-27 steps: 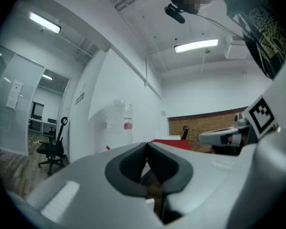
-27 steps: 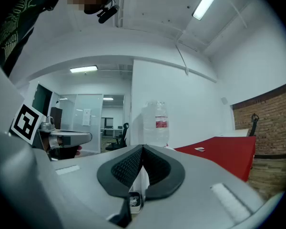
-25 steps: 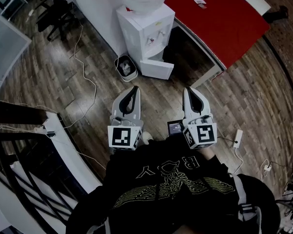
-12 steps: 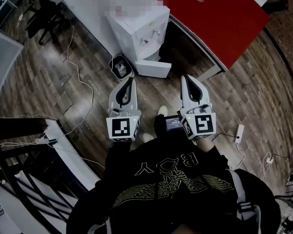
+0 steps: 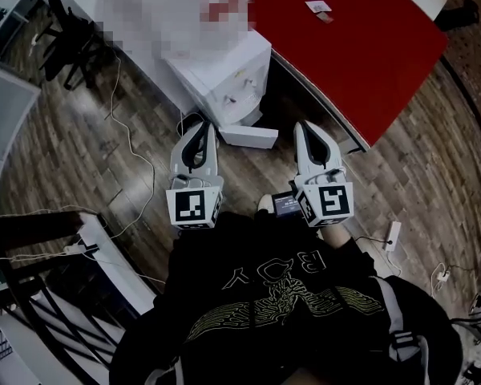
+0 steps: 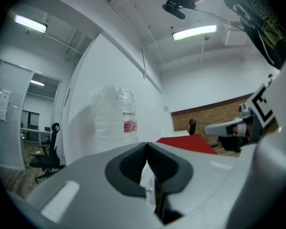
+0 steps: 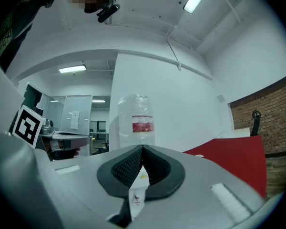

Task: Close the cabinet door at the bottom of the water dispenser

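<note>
the white box-shaped water dispenser (image 5: pixel 224 70) stands on the brown wooden plank floor (image 5: pixel 72 151), against the edge of the red-topped table (image 5: pixel 345 38). its white cabinet door (image 5: pixel 252 139) hangs open at the dispenser's foot, swung out over the floor toward the table. a person in a black printed sweatshirt (image 5: pixel 272 295) faces it and holds both tools level. the left gripper (image 5: pixel 199 128) and the right gripper (image 5: pixel 303 127) point at the dispenser side by side, apart from each other, with the door just ahead between their tips. in the left gripper view the left gripper (image 6: pixel 147 144) has its jaws pressed tip to tip with nothing in them; the right gripper (image 7: pixel 143 148) is pinched together the same way, empty. a clear plastic water bottle (image 7: pixel 137 120) tops the dispenser.
</note>
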### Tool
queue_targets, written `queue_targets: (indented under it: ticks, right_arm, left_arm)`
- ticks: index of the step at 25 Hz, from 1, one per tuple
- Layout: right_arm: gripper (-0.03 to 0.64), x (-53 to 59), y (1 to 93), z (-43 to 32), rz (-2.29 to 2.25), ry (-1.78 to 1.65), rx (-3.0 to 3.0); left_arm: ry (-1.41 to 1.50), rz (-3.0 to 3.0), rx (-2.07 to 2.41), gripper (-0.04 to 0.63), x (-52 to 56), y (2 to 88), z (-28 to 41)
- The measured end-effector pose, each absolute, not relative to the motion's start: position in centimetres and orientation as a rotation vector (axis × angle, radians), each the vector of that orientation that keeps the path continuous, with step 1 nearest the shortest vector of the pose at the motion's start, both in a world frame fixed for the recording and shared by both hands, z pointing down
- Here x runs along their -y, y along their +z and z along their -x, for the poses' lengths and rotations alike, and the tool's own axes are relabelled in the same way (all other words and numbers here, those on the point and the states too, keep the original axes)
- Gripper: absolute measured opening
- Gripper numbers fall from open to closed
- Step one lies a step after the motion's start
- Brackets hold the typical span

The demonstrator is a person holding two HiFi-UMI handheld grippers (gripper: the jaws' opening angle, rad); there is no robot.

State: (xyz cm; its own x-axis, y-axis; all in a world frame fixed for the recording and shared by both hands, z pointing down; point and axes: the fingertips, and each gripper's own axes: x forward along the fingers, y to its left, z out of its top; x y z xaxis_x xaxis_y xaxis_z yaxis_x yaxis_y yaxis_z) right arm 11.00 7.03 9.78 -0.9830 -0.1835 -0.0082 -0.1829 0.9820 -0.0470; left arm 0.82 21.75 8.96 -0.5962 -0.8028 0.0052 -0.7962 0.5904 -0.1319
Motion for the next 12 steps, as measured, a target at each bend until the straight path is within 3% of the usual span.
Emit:
queue_targets:
  ticks: [12]
  right_arm:
    - [-0.005, -2.0, 10.5, -4.1, 0.365, -0.061, -3.101]
  left_arm:
    - [-0.173, 1.586, -2.674, 0.008, -12.5, 10.0, 6.7]
